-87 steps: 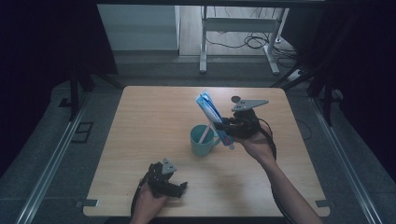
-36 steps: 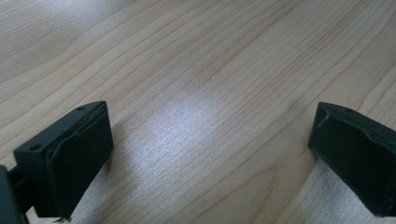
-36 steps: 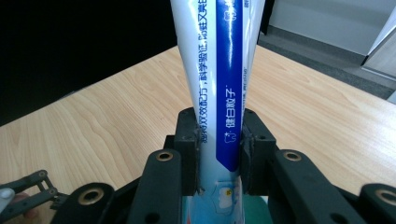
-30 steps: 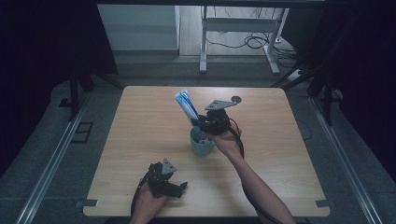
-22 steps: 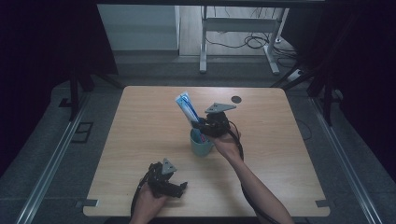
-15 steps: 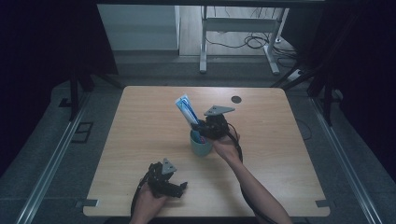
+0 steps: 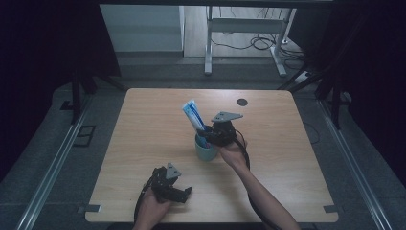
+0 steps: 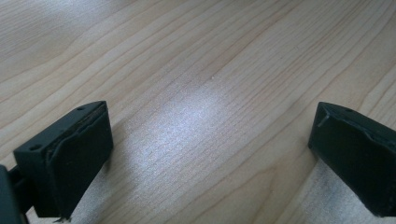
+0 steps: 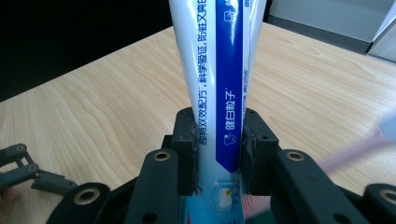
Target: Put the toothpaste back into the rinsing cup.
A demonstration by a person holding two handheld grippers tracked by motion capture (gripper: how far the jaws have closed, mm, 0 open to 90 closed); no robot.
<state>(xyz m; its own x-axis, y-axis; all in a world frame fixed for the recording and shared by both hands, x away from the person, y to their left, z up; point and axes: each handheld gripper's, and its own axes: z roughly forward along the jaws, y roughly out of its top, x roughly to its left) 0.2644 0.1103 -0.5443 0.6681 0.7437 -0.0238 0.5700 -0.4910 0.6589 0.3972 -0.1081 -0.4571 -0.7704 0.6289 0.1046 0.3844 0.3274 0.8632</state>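
Blue-and-white toothpaste tube (image 9: pixel 219 88) clamped in right tool (image 9: pixel 218 154), lower end inside teal cup (image 7: pixel 206 152) mid-desk | lower straight, release only once seated, mind the toothbrush (image 9: pixel 359 144) | left tool (image 7: pixel 168 184) gapes empty, near edge.

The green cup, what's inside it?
The toothpaste tube sticks into the cup, clamped by the right gripper. Something pink, perhaps a toothbrush, stands beside it. The cup's bottom is hidden.

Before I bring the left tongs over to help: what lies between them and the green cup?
In the high view, just bare wooden table separates the left tongs from the green cup.
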